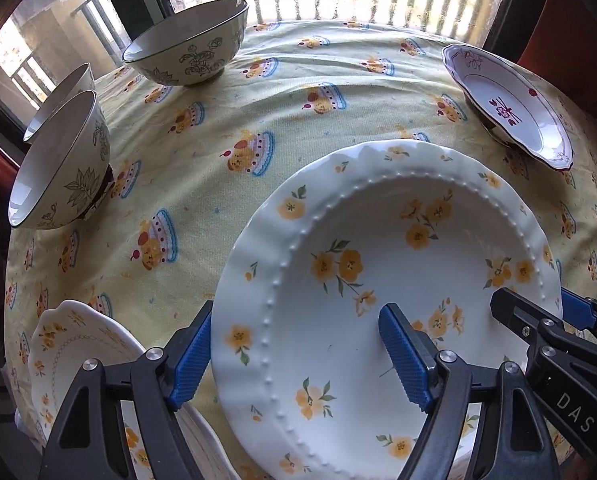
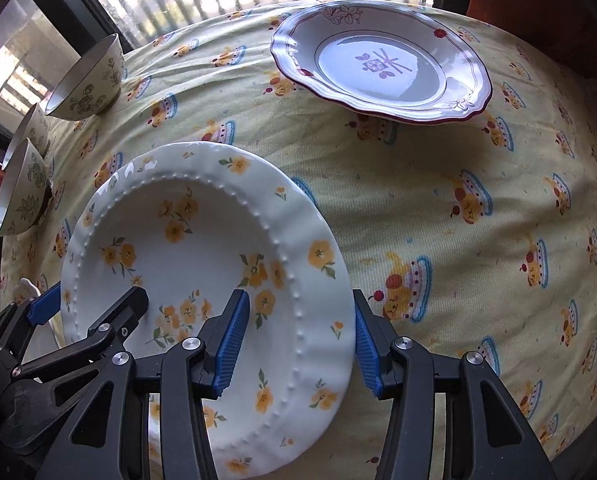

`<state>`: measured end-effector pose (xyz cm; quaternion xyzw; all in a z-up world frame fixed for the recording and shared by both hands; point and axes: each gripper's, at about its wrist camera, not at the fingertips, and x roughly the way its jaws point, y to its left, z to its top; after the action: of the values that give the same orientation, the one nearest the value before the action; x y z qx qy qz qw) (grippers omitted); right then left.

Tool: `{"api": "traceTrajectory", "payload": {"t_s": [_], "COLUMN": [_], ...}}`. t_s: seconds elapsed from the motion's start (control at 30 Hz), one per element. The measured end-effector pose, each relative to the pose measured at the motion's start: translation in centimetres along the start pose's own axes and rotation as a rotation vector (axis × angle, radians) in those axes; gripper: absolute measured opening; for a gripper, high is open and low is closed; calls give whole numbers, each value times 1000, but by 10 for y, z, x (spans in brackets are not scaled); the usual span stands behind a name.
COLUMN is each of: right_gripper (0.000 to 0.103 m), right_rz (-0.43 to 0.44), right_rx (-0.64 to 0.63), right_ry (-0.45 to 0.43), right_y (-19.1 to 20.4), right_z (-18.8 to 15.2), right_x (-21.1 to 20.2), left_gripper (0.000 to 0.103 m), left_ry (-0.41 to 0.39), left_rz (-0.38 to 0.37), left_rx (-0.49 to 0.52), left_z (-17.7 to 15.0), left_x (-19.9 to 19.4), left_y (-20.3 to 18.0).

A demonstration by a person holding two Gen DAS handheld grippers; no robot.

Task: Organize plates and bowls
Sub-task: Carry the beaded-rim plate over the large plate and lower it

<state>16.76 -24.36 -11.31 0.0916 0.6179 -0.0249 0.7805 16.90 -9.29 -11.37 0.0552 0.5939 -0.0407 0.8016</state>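
In the left wrist view alone, a second yellow-flowered plate (image 1: 74, 344) near the left jaws.

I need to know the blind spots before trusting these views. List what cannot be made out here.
- Left wrist view: the rearmost bowl is mostly hidden behind the nearer bowl.
- Left wrist view: the second yellow-flower plate is cut off by the left hand-held gripper and the frame edge.
- Both views: whether either hand-held gripper's pads actually press the big yellow-flower plate; the right hand-held gripper straddles its rim.
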Motion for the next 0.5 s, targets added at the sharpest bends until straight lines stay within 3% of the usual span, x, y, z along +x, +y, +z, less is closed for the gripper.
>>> {"api": "traceTrajectory", "payload": {"t_s": [0.23, 0.5], "right_gripper": [56, 56], "right_rz": [41, 24], "right_rx": [3, 27], "right_ry": [-14, 2], "right_y": [-4, 0], "right_z": [0, 3], "right_x": [3, 5], "left_gripper": [83, 81], "left_ry": [1, 15], "left_rz": [-26, -70], "left_rx": [-25, -55], "left_z": [3, -1], "left_x": [4, -2], "left_y": [4, 8]}}
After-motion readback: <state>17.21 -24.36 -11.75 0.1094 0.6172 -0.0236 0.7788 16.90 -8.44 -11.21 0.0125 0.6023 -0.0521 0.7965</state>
